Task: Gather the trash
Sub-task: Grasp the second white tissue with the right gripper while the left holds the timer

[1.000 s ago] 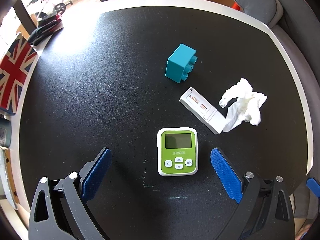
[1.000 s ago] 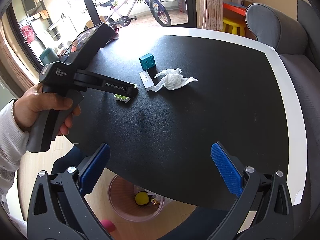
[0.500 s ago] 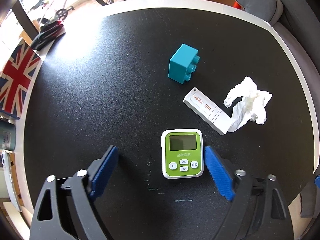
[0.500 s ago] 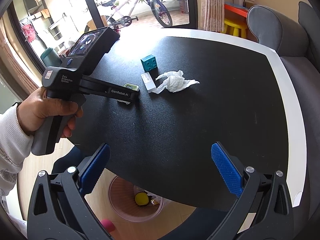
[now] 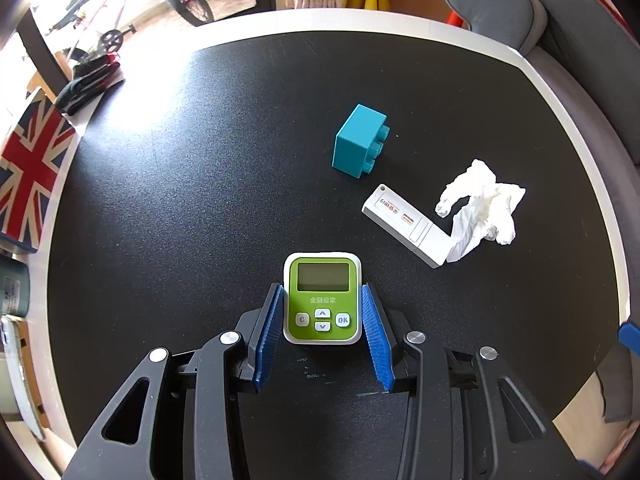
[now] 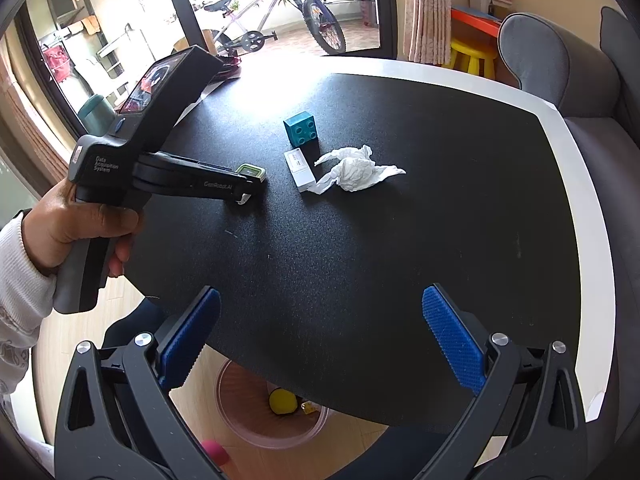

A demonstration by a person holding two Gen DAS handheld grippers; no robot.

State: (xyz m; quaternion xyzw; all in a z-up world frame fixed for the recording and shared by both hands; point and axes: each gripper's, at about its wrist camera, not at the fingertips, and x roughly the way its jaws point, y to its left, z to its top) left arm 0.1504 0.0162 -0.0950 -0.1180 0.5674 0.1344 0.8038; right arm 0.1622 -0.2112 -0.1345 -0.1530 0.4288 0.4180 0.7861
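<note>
Left tongs [image 5: 322,312] point steeply down at the black bench [image 5: 200,180]. Their jaws have just been closing and now stand narrow, with the green device [image 5: 321,298] between them. Blue pads [image 5: 370,332] sit right at both side edges of the device; they appear to touch it, so this reads as a grip. Device lies flat on the bench, screen up, buttons toward the camera.

Right tongs [image 6: 320,340] hover over the near bench edge, jaws wide, nothing between them.

Crumpled white tissue [image 5: 482,204] lies on the bench to the right of the left tongs, well apart from them; one corner touches the end of the white stick-shaped device [image 5: 406,226]. Teal toy brick [image 5: 358,142] lies on its side just beyond that white device, apart from it.

In the right wrist view, a hand [image 6: 76,220] with a white sleeve [image 6: 20,280] holds the left tool's grey handle. The tool's fingers reach down to the green device [image 6: 251,171]. The tissue [image 6: 356,168], white stick device [image 6: 299,165] and teal brick [image 6: 302,130] sit mid-bench.

A round bin [image 6: 272,412] stands on the floor under the near bench edge, with a yellow ball [image 6: 282,401] inside. A grey chair [image 6: 560,68] is at the far right, a bicycle [image 6: 276,20] beyond the bench and a Union Jack cushion [image 5: 28,168] at the left edge.
</note>
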